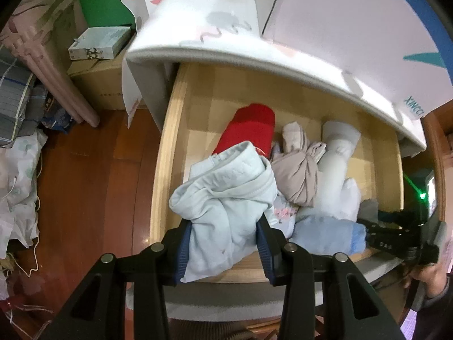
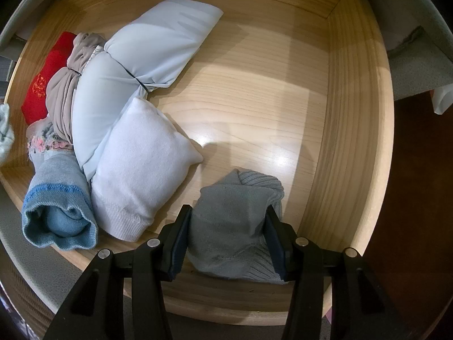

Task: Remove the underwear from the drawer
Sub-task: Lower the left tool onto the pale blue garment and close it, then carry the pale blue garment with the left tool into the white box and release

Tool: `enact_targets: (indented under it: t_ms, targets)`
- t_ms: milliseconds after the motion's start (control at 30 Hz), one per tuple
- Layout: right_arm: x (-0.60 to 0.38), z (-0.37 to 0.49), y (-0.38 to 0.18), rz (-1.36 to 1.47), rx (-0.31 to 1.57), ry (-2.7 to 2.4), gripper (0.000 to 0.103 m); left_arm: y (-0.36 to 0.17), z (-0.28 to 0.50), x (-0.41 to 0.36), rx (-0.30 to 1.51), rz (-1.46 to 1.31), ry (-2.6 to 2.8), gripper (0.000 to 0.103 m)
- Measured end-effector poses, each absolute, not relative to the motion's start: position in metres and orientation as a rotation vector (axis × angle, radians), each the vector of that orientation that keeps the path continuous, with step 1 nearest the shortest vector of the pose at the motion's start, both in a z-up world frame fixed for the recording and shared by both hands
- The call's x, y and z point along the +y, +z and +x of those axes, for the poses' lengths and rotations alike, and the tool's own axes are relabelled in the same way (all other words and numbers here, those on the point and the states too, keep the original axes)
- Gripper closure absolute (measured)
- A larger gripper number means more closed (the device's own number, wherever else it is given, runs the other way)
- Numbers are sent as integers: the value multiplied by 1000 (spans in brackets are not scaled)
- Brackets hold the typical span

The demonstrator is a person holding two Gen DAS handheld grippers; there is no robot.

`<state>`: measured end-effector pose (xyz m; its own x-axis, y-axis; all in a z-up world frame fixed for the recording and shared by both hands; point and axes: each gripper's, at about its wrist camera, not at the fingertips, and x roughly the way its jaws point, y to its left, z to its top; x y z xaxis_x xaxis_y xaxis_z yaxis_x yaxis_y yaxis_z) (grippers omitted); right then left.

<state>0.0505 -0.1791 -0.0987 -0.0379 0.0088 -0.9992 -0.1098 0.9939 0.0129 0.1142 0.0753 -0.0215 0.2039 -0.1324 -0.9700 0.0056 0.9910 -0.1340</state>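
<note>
An open wooden drawer (image 1: 167,153) holds rolled garments. My left gripper (image 1: 223,243) is shut on pale blue underwear (image 1: 223,198) and holds it above the drawer's front left part. My right gripper (image 2: 226,238) is shut on a grey rolled garment (image 2: 232,221) at the drawer's front right; I cannot tell if it is lifted off the floor. In the drawer (image 2: 354,113) lie a red roll (image 2: 42,85), a beige bundle (image 2: 62,96), a pale blue roll (image 2: 136,65), a white roll (image 2: 141,170) and a blue-edged roll (image 2: 56,206). The right gripper also shows in the left wrist view (image 1: 396,232).
A white cabinet top (image 1: 254,56) overhangs the drawer's back. Left of the cabinet are a cardboard box (image 1: 96,85), a small white box (image 1: 99,42), bags and cloth (image 1: 19,170) on the wooden floor (image 1: 93,198).
</note>
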Motion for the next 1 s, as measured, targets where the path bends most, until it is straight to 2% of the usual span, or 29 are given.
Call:
enact_targets:
  t_ms: [333, 1000]
  targets:
    - [-179, 51, -99, -79, 1607, 96, 56, 21, 119, 78, 1283, -119, -121, 61]
    - [-178, 53, -99, -80, 1606, 95, 56, 187, 156, 67, 969, -111, -190, 61]
